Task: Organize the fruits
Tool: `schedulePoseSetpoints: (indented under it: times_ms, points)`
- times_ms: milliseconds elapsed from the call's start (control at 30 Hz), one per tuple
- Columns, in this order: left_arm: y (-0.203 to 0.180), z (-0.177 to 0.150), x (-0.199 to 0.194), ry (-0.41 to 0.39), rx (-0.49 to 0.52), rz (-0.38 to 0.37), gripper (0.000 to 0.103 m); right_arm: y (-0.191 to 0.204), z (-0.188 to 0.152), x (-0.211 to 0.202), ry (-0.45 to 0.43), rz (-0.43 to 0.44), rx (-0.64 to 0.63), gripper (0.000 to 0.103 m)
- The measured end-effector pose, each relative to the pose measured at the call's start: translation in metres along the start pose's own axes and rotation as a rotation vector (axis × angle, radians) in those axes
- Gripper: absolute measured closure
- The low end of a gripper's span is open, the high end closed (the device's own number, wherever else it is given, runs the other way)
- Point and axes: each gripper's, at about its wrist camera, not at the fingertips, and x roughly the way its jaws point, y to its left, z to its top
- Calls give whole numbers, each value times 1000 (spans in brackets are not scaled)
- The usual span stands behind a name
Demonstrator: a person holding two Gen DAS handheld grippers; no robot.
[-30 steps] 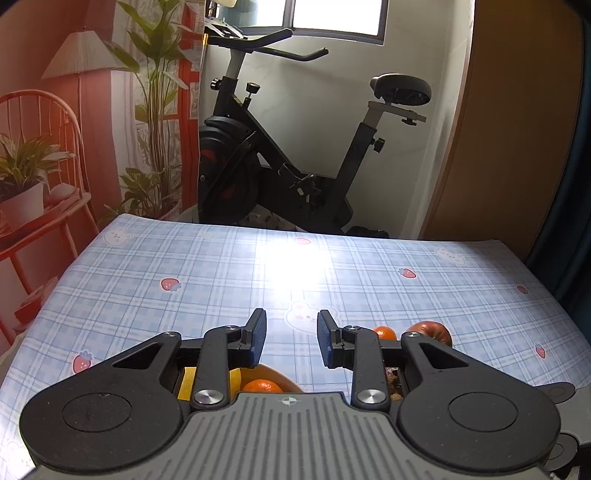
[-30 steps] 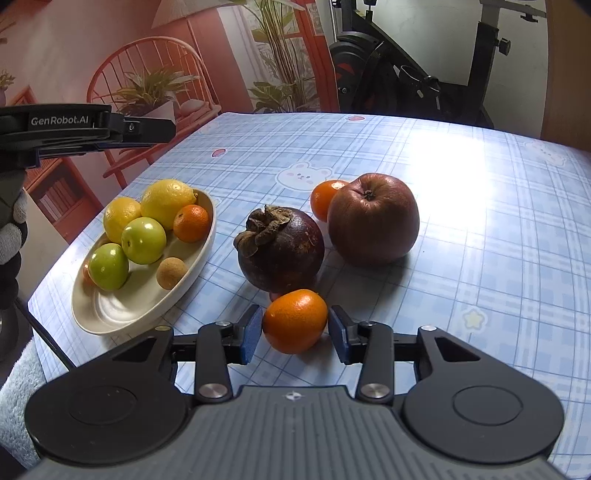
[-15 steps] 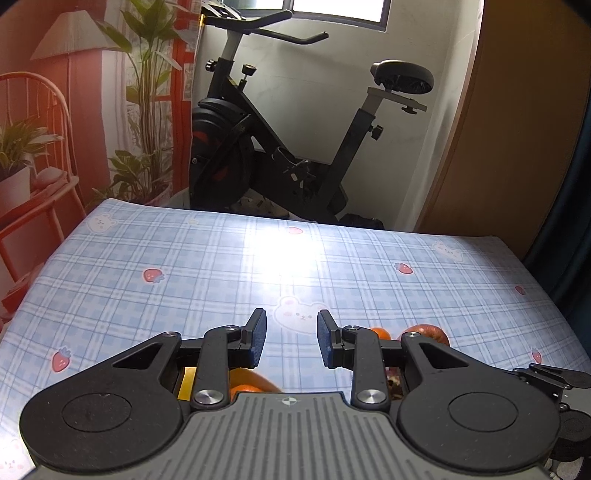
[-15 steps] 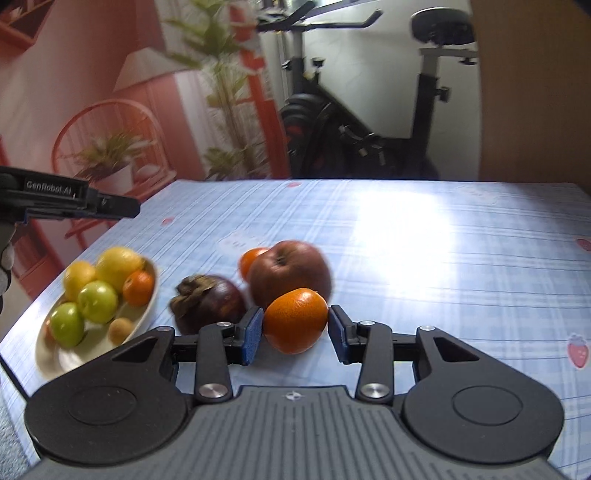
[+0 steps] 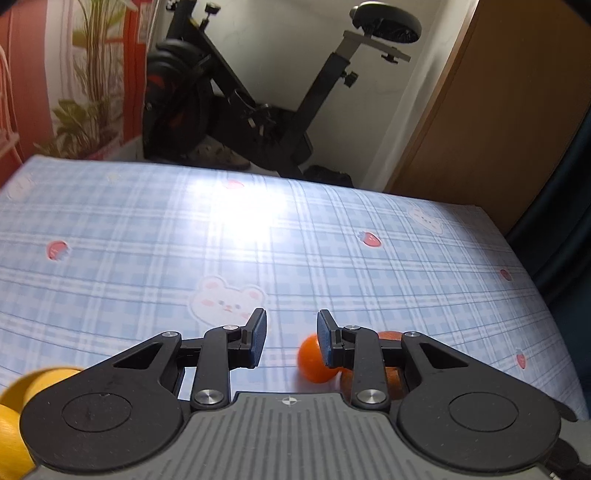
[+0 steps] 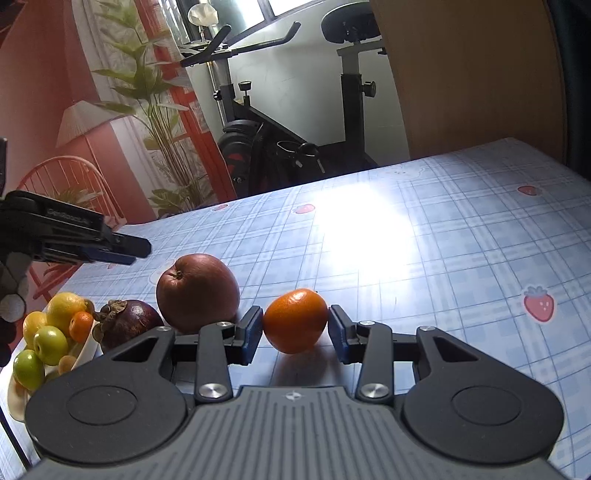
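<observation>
right hand-held gripper (image 6: 295, 334): clamps mandarin (image 6: 295, 320), seemingly lifted off surface (image 6: 424, 266) | left hand-held gripper (image 5: 288, 341): narrow, empty, now over loose fruit | next: likely dish (image 6: 86, 350)

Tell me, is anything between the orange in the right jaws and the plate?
Yes. The red apple and the dark mangosteen sit between the held orange and the fruit plate on the left.

Exercise bike (image 5: 258, 110) bkgd, wood door (image 5: 498, 110), potted plant (image 6: 155, 103), sunlit window (image 6: 280, 7)

Three oranges (image 6: 295, 320), two lemons (image 6: 66, 308)
</observation>
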Motion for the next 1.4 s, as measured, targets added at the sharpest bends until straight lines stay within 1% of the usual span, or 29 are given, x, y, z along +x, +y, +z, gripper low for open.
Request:
schedulePoseSetpoints:
  times_ms: [167,467,533,667,900,1033,1100,1133,1233,1300,1400]
  points:
    - [-5,-8,15,33,20,4,71,1,0,0,-4,15,0,61]
    - [-3,-5,22,37,7,-4,69,0,0,2,13,46,2,61]
    - [-3,-6,20,38,3,5,67,0,0,2,13,48,4,61]
    - [0,-8,15,26,3,40,67,0,0,2,13,48,4,61]
    - [19,-6,12,28,-53,75,68,-1,0,2,14,48,4,61]
    - [21,-3,8,-10,-73,43,69,-1,0,2,13,48,3,61]
    - [18,-1,5,-34,-64,7,69,-1,0,2,13,49,3,61]
    - [16,0,6,-33,-60,-7,69,-2,1,3,14,49,2,61]
    - [8,1,19,-11,-36,-4,69,-2,1,3,14,48,-1,61]
    - [8,2,29,16,-48,-6,69,-2,1,3,14,49,-1,61]
    - [10,2,35,44,-82,-59,69,-2,1,3,14,50,0,61]
